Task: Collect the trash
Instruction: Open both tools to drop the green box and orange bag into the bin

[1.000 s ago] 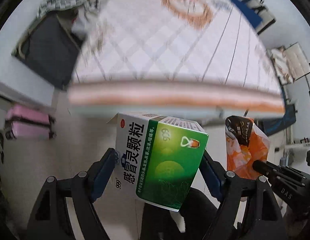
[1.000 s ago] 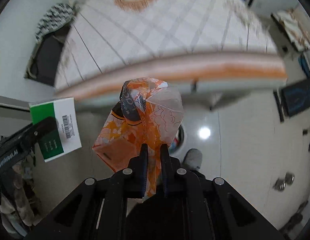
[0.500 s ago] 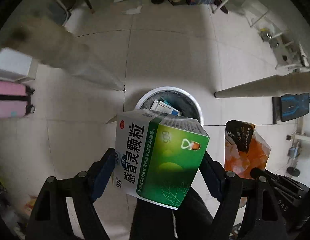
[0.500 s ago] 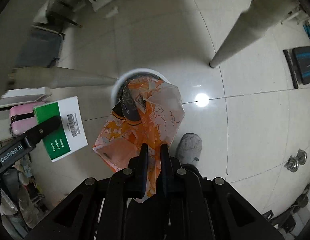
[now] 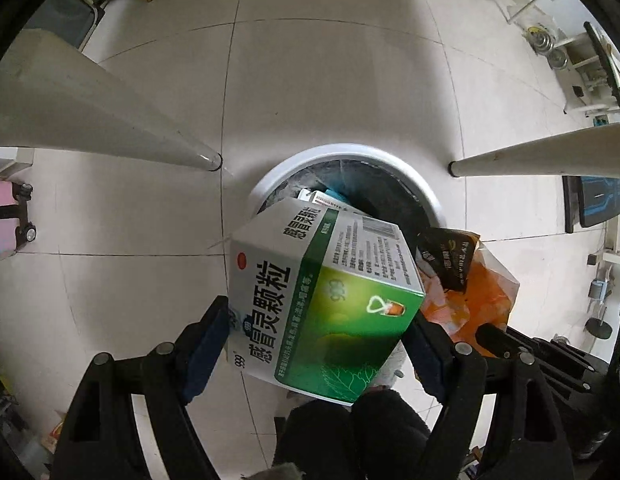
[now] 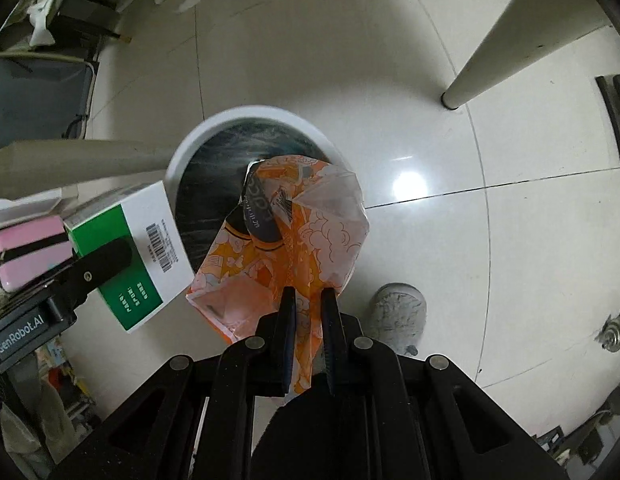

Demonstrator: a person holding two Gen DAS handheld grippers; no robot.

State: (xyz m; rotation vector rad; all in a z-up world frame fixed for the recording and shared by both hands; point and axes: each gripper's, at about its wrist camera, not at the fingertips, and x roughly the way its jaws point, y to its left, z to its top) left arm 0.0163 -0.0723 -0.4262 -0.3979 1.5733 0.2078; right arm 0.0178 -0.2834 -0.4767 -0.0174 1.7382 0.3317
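1. Left gripper (image 5: 317, 344): fingers (image 5: 206, 344) spread wide on either side of the green-and-white medicine box (image 5: 321, 300) and just easing apart; the box sits between them, tilted, one corner toward the camera; whether the pads are bearing on it cannot be told for certain, but it looks held.
2. Right gripper (image 6: 310, 312): fingers (image 6: 288, 320) clenched tight on the lower edge of the orange snack bag (image 6: 286, 248); the bag fans outward from the grip, crumpled and open.
3. Key relation: the white-rimmed trash bin (image 5: 421, 196), dark-lined with some packaging already inside, lies straight beyond both loads; in the left wrist view the box covers the near part of the bin mouth; in the right wrist view the bag's far end overlaps the bin opening (image 6: 230, 152).
4. Judgement: both items appear to be over or at the near rim; the bag seems more squarely over the opening; the box may need a short carry forward before release.
5. Surround: tiled floor (image 5: 329, 80); two pale furniture legs (image 5: 110, 120) flank the bin; a shoe (image 6: 397, 312) rests near its base.
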